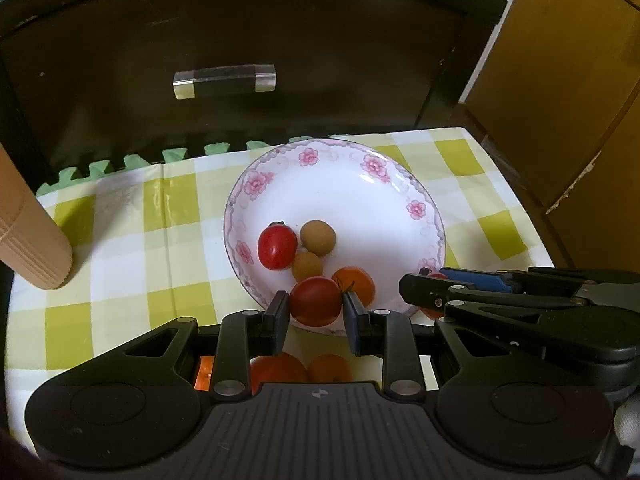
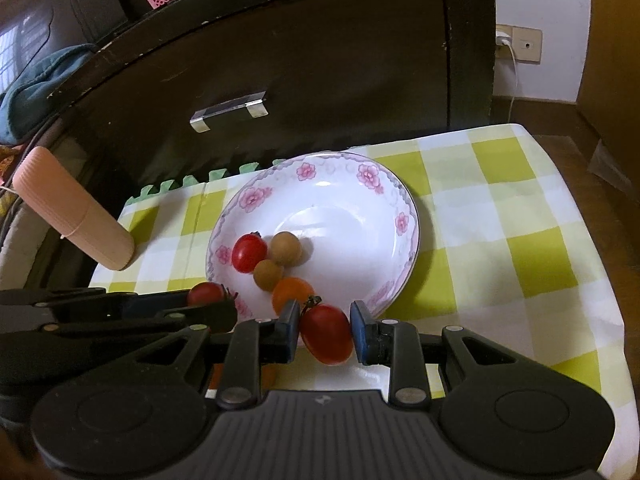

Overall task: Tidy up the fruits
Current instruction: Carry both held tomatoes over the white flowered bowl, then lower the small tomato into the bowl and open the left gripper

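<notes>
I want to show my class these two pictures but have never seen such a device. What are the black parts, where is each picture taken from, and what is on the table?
The black parts are handheld tongs, one per hand, each with a camera looking along its fingers. In the left camera's picture, the left tongs grip a red tomato. In the right camera's, the right tongs grip another red tomato. Both hover at the near rim of a flowered plate on a green checked cloth. The plate holds one red tomato, one orange tomato and two brown fruits.
</notes>
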`<state>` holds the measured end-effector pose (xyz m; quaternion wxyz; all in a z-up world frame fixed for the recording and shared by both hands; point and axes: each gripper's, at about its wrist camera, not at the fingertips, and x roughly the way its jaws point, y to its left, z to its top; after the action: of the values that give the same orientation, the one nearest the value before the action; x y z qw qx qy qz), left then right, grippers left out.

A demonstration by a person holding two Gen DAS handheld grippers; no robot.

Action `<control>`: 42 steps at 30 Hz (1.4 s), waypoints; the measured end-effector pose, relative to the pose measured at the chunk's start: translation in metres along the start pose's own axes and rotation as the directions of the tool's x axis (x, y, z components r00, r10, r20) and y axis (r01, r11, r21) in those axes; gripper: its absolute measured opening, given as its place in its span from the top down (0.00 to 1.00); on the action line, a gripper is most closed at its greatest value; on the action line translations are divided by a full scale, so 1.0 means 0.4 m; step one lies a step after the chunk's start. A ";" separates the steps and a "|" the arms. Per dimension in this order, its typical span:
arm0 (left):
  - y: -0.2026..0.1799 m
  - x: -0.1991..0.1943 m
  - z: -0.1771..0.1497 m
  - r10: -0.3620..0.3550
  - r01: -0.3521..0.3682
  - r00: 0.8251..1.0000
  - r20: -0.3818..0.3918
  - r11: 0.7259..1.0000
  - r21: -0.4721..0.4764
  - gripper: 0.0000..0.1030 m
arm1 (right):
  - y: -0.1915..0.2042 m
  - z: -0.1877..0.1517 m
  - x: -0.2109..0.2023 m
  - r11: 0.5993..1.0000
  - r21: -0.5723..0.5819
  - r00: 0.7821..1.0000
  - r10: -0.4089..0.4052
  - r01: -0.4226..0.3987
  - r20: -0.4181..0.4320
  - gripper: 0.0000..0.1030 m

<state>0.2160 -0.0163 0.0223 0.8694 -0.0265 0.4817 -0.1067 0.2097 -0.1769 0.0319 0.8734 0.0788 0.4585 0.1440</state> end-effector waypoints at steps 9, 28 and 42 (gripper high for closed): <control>0.010 0.021 0.011 0.016 -0.016 1.000 -0.003 1.000 -0.002 0.66 | -0.009 0.019 0.035 1.000 0.003 1.000 0.001 -0.001 0.003 0.74; 0.036 0.066 0.024 0.028 -0.029 0.999 -0.030 0.999 -0.029 0.66 | -0.014 0.030 0.092 1.000 0.010 1.000 0.018 -0.018 -0.002 0.73; 0.033 0.086 0.030 0.021 -0.022 0.999 -0.038 0.999 -0.030 0.65 | -0.033 0.040 0.118 0.999 0.037 1.000 0.022 -0.022 0.001 0.73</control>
<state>0.2459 -0.0115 -0.0019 0.8607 -0.0325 0.5000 -0.0907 0.2504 -0.1742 0.0007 0.8702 0.1002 0.4601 0.1451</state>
